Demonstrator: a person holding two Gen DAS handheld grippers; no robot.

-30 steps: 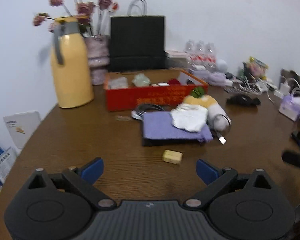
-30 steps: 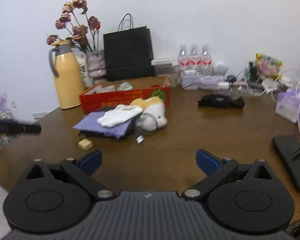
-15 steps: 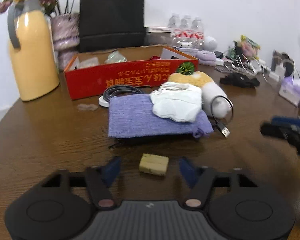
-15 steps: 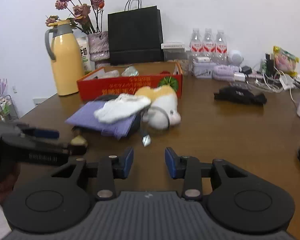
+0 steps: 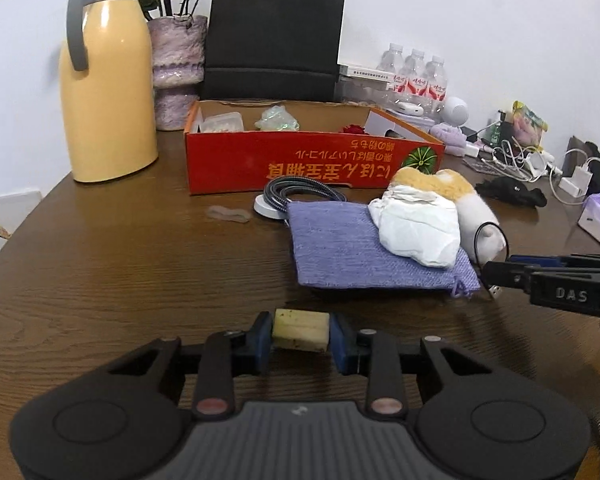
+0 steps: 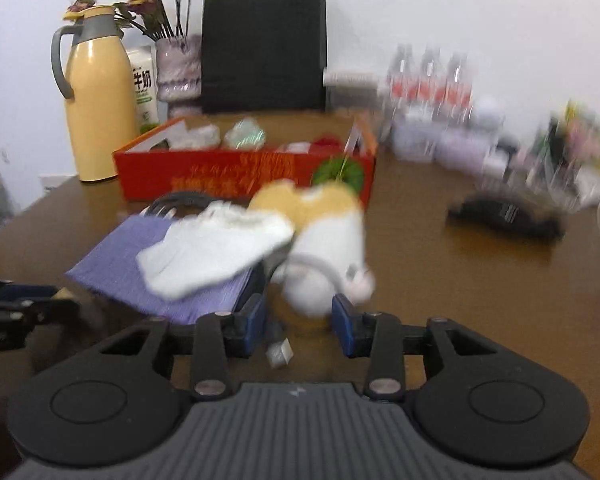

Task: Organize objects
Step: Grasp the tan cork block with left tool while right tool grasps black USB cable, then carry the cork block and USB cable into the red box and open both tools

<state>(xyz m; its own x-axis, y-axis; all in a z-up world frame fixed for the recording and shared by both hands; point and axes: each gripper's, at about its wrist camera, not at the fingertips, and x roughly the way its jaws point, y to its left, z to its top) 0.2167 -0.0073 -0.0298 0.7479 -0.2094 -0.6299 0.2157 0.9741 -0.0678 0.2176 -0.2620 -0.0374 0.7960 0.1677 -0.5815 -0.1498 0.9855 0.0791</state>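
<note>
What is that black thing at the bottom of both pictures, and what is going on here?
Those are hand-held tongs, one in each of a person's hands, each carrying a camera that looks along its fingers. In the left view, the left tongs pinch a small yellowish block just above the wooden table. The right view is blurred: the right tongs are part open near a plush toy, gripping nothing. Also on the table: a purple pouch, a white cloth, a red box and a yellow jug.
</note>
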